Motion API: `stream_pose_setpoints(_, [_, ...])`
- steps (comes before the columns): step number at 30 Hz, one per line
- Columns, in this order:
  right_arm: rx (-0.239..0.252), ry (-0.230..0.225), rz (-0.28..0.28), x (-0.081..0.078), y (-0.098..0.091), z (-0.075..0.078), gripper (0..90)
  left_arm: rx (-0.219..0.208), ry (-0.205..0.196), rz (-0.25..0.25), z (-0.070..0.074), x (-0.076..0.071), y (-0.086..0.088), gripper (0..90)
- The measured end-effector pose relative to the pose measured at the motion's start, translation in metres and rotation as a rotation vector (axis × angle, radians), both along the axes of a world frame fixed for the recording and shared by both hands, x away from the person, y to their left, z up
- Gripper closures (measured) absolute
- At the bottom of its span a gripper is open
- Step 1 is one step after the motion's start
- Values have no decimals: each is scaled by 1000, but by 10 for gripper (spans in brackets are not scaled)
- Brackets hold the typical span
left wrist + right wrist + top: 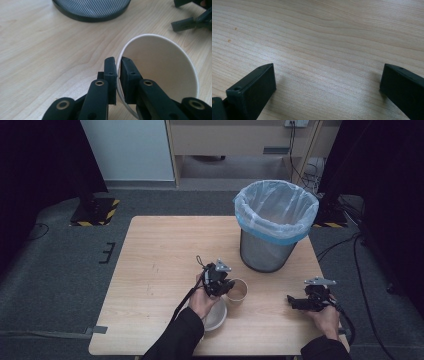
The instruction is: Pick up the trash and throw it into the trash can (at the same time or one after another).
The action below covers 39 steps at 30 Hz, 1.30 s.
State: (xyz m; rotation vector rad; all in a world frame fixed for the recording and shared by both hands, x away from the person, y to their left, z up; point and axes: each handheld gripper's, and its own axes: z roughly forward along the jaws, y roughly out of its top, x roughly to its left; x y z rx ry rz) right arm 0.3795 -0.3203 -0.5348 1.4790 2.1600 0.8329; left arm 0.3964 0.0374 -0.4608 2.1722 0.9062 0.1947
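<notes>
The light wooden bench [160, 250] fills the middle of the high view, and most of its left half and far left corner lie bare. Toward its far right stands the black wire-mesh waste bin with a pale blue plastic liner [275, 222], its mouth wide open and upright, near the right edge. Near the middle, just this side of the bin, the tan paper cup [237, 291] stands with its open mouth up; at the near edge, touching the left forearm, sits a shallow white round bowl [216, 316]. The left gripper [118, 67] has its jaws closed tight on the cup's rim, one pad outside the wall and one inside, so the thin paper is pinched between them. The right gripper [327, 82] rests low over bare wood at the near right, jaws spread wide with nothing between them. By my reading the work is clearing the cup into the bin: the grasp looks done, while the lift, the carry and the drop are all left, and the bowl is untouched. The way from cup to bin is short and unobstructed, though the cup must rise above the bin's tall rim before it goes over. The right gripper sits well apart from that path, and the bench's right edge is close beyond the bin, leaving little room on that side.
</notes>
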Motion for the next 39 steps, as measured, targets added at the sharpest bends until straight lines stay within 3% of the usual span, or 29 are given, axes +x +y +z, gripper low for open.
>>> stream_pose_setpoints(9, [0, -1, 0, 0, 0, 0, 4, -42, -85, 15, 30, -3, 14, 831])
stream_pose_setpoints(16, [0, -2, 0, 0, 0, 0, 4, -88, -168, 40, 71, -1, 28, 831])
stream_pose_setpoints(18, [0, -2, 0, 0, 0, 0, 4, -93, -175, 41, 75, -1, 29, 831])
stream_pose_setpoints(20, [0, -3, 0, 0, 0, 0, 4, -97, -202, 45, 90, 0, 32, 831])
stream_pose_setpoints(21, [0, -3, 0, 0, 0, 0, 4, -97, -202, 45, 90, 0, 32, 831])
stream_pose_setpoints(26, [0, -2, 0, 0, 0, 0, 4, -117, -253, 52, 118, 0, 38, 831])
stream_pose_setpoints(39, [3, -5, -1, 0, 0, 0, 3, -170, -331, 50, 163, 1, 33, 831])
